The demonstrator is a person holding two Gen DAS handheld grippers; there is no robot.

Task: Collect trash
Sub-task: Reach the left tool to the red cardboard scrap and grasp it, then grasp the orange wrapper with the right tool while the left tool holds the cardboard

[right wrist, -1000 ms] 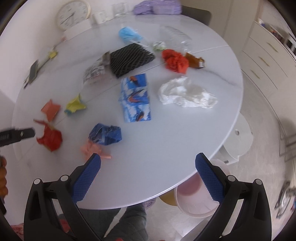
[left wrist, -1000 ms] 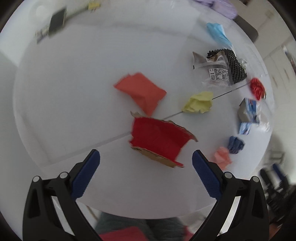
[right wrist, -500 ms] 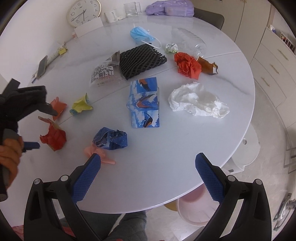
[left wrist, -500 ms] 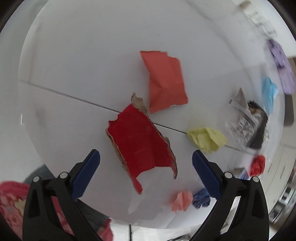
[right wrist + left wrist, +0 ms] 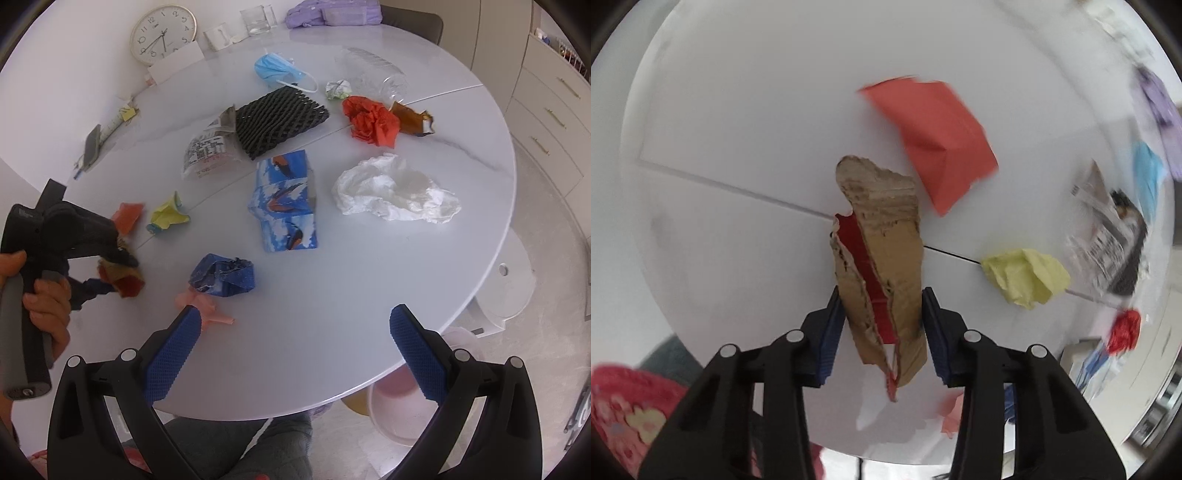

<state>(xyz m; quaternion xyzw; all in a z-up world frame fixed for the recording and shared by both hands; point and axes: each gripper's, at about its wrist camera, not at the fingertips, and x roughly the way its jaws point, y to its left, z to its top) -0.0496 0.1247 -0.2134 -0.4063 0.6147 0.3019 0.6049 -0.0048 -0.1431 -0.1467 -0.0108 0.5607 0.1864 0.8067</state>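
Note:
My left gripper (image 5: 882,314) is shut on a torn piece of red-and-brown cardboard (image 5: 882,251), folded between the blue pads and held just above the white round table (image 5: 738,110). In the right wrist view the left gripper (image 5: 110,280) holds the same cardboard (image 5: 123,278) at the table's left edge. My right gripper (image 5: 295,343) is open and empty above the table's near edge. Trash lies across the table: an orange paper (image 5: 938,140), a yellow crumpled paper (image 5: 1027,277), a blue crumpled paper (image 5: 223,275), a pink scrap (image 5: 203,306), a blue carton (image 5: 284,206).
Farther back lie a white plastic bag (image 5: 395,195), a red crumpled paper (image 5: 371,120), a black foam net (image 5: 279,118), a clear wrapper (image 5: 207,151), a blue face mask (image 5: 275,66) and a clear bottle (image 5: 373,72). A clear bin (image 5: 399,402) stands on the floor below the table's right edge.
My left gripper has closed on the red cardboard, which folded up between the pads and now shows its brown back. The right gripper stayed open and shifted slightly.

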